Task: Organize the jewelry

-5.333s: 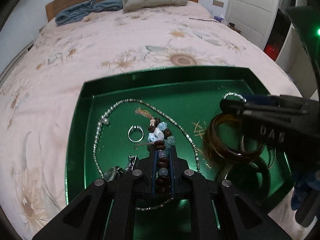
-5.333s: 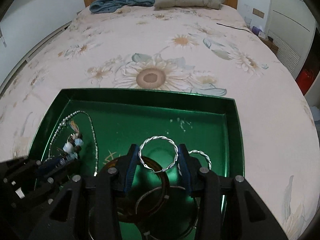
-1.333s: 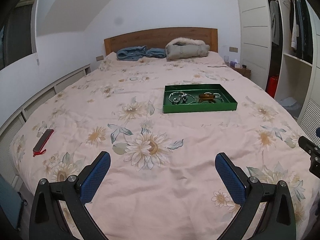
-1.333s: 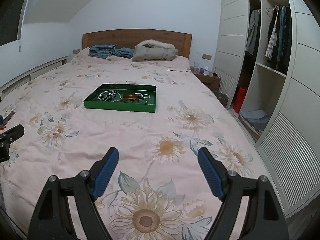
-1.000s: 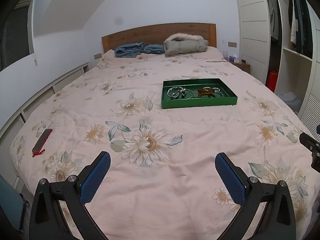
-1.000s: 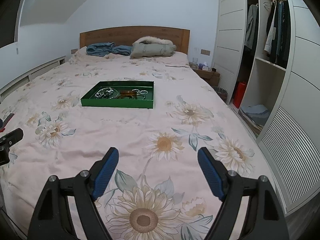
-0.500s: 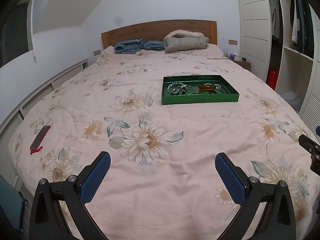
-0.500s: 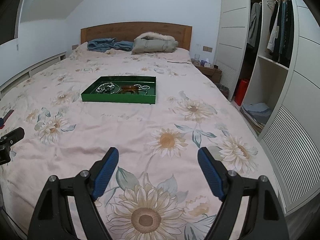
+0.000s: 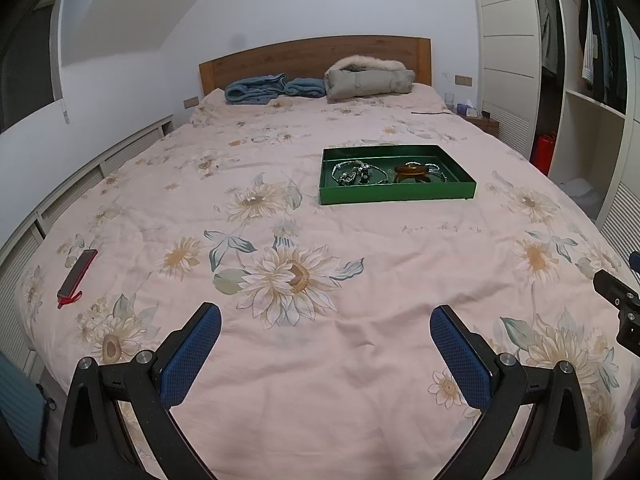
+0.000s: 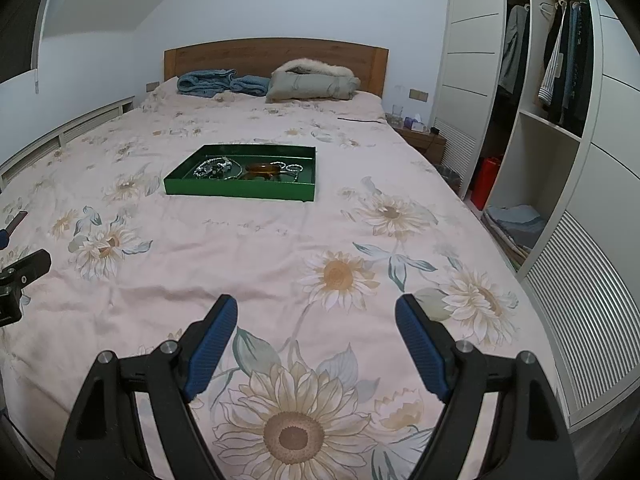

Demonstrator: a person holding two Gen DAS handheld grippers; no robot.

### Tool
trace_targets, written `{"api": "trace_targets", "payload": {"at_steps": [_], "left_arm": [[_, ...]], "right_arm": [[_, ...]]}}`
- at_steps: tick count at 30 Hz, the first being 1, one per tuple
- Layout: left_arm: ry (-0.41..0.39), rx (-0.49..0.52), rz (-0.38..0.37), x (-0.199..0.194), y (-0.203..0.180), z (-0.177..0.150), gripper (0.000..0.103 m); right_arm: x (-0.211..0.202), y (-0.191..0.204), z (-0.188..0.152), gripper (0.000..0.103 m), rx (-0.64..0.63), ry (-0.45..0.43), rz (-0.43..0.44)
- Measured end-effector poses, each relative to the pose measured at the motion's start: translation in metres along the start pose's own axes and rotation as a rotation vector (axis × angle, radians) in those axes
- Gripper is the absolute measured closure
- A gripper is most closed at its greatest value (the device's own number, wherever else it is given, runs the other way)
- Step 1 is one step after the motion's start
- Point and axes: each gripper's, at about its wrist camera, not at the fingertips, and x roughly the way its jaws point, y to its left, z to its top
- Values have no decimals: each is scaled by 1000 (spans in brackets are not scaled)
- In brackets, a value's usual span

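A green tray (image 9: 396, 195) lies on the flowered bed, far ahead of both grippers; it also shows in the right wrist view (image 10: 240, 191). In it lie silver chains and beads (image 9: 352, 174) on the left and an amber bangle (image 9: 414, 170) with silver rings on the right. My left gripper (image 9: 325, 322) is wide open and empty over the foot of the bed. My right gripper (image 10: 316, 314) is wide open and empty too. Each gripper's body shows at the edge of the other's view.
A red and black phone (image 9: 76, 274) lies near the bed's left edge. Folded blue clothes (image 9: 256, 90) and a grey jacket (image 9: 368, 80) lie by the headboard. An open wardrobe (image 10: 552, 128) stands to the right of the bed.
5.3 s ago both grippers were in the tray, the left shut on a bead bracelet and the right around a silver bangle. Both have since let go and drawn back to the foot of the bed.
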Motion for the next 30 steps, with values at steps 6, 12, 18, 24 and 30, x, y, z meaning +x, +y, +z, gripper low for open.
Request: {"api": "trace_targets", "payload": {"at_steps": [6,12,18,24,30], "left_arm": [[2,1,1,-1,0,-1,0],[3,2,2,-1,0,-2,0],[3,3,0,-1,0,-2,0],[3,2,1,-1,0,-3,0],[4,3,2,0,0,-2,0]], "right_arm": [[0,0,0,22,-1,1,-1],[0,0,0,22,0,0,1],[0,0,0,22,0,0,0],[0,0,0,23,0,1,0],[0,-1,0,22,1,1,0]]}}
